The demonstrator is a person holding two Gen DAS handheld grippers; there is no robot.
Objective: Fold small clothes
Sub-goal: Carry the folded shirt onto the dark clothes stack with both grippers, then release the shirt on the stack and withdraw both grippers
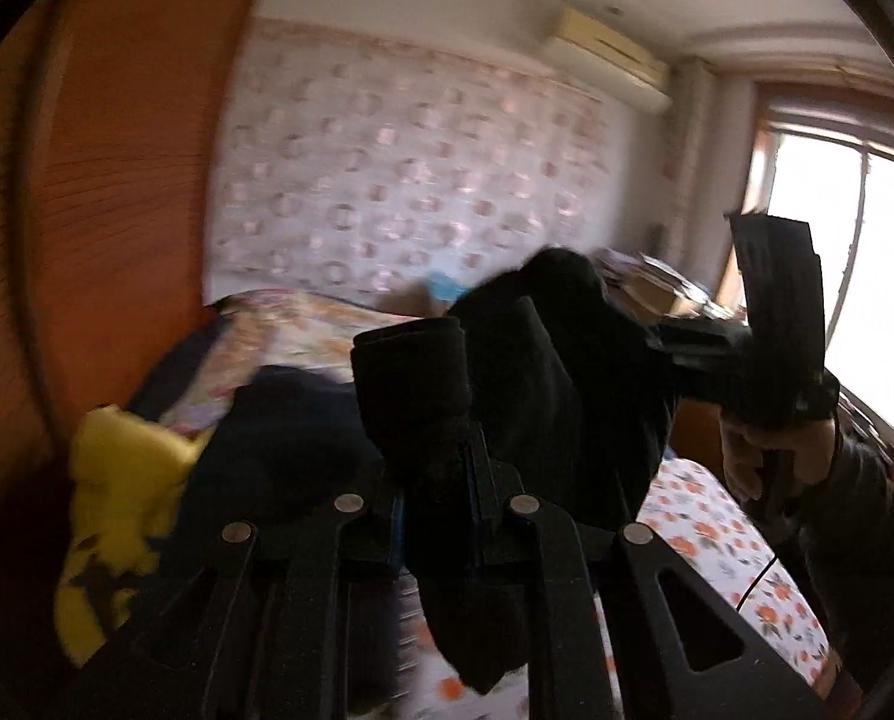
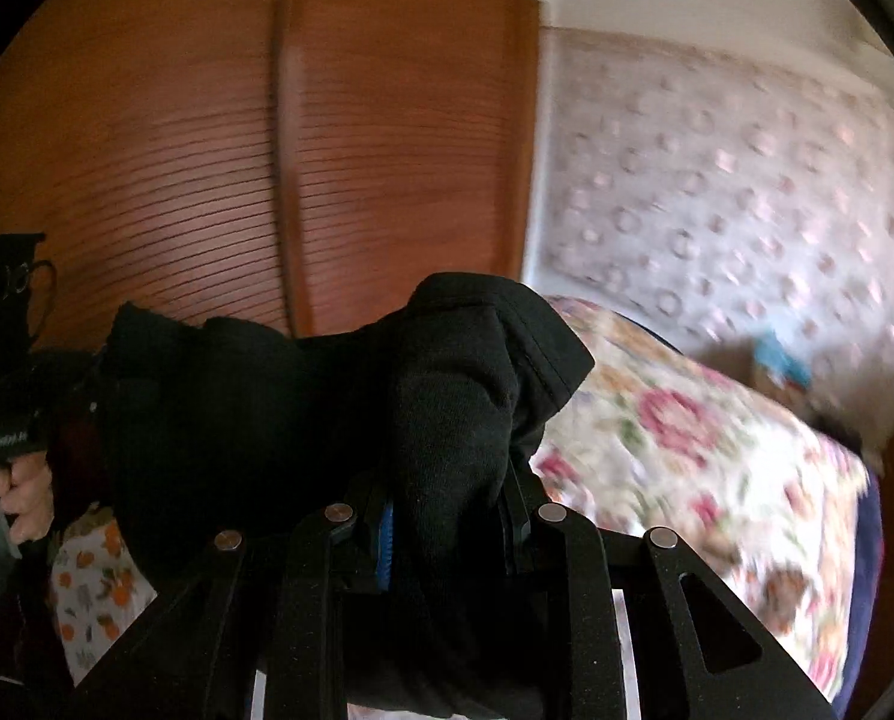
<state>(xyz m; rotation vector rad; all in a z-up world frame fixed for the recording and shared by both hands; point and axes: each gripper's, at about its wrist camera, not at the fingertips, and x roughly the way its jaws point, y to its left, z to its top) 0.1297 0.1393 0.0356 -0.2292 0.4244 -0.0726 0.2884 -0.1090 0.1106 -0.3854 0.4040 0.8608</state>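
Note:
A black garment [image 1: 555, 372] hangs lifted in the air between both grippers, above the bed. In the left wrist view my left gripper [image 1: 447, 438] is shut on a bunched edge of it, and cloth drapes over and below the fingers. The person's right hand [image 1: 771, 456] holds the other gripper at the right, its fingers buried in the same cloth. In the right wrist view my right gripper [image 2: 447, 480] is shut on a thick fold of the black garment [image 2: 237, 396], which stretches left toward the person's left hand [image 2: 21, 480]. Both views are motion-blurred.
A floral sheet [image 1: 723, 528] covers the bed below. A yellow garment [image 1: 123, 480] and dark clothes [image 1: 291, 414] lie at the left by the orange wooden wardrobe [image 2: 219, 138]. A folded floral quilt [image 2: 705, 456] sits at the right. A bright window [image 1: 855, 276] is far right.

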